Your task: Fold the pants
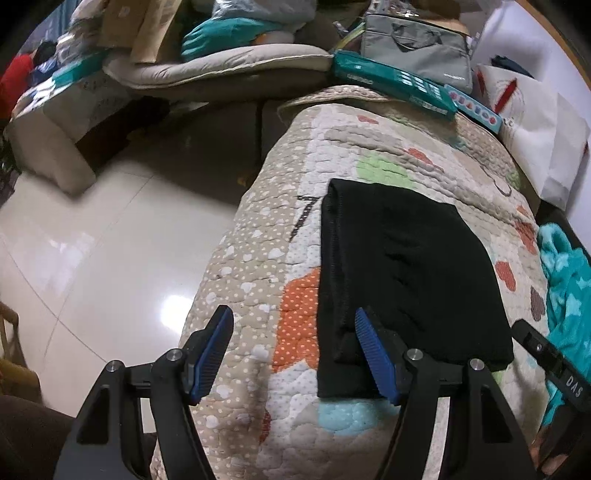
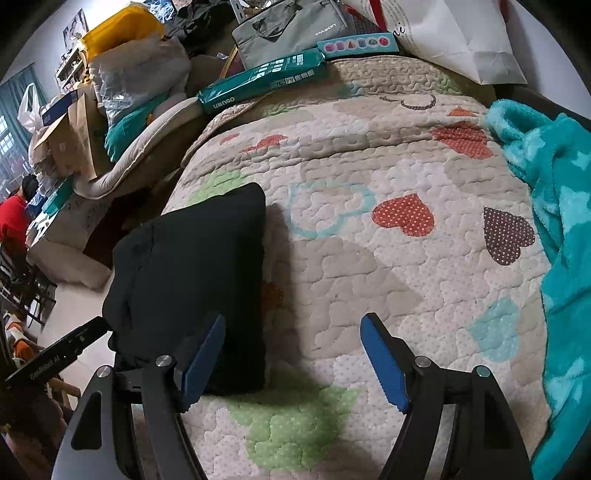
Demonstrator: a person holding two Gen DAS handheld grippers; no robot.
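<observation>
The black pants [image 1: 402,273] lie folded into a compact rectangle on a quilted heart-pattern bedspread [image 1: 266,258]. My left gripper [image 1: 295,325] hovers open over the bundle's near left edge, with only quilt between its blue pads. In the right wrist view the same pants [image 2: 192,273] lie at the left. My right gripper [image 2: 293,332] is open above the quilt [image 2: 369,266] just right of the bundle, holding nothing. Its left pad [image 2: 205,354] overlaps the pants' near right corner in the picture. Part of the other gripper's body [image 2: 55,354] shows at the lower left.
A teal fleece blanket [image 2: 554,221] lies along the bed's right side. At the head end are a green box [image 2: 266,79], a grey bag [image 2: 288,29] and a white paper bag [image 2: 461,40]. Glossy tiled floor [image 1: 92,258] lies left of the bed, with a cluttered sofa [image 1: 221,66] beyond.
</observation>
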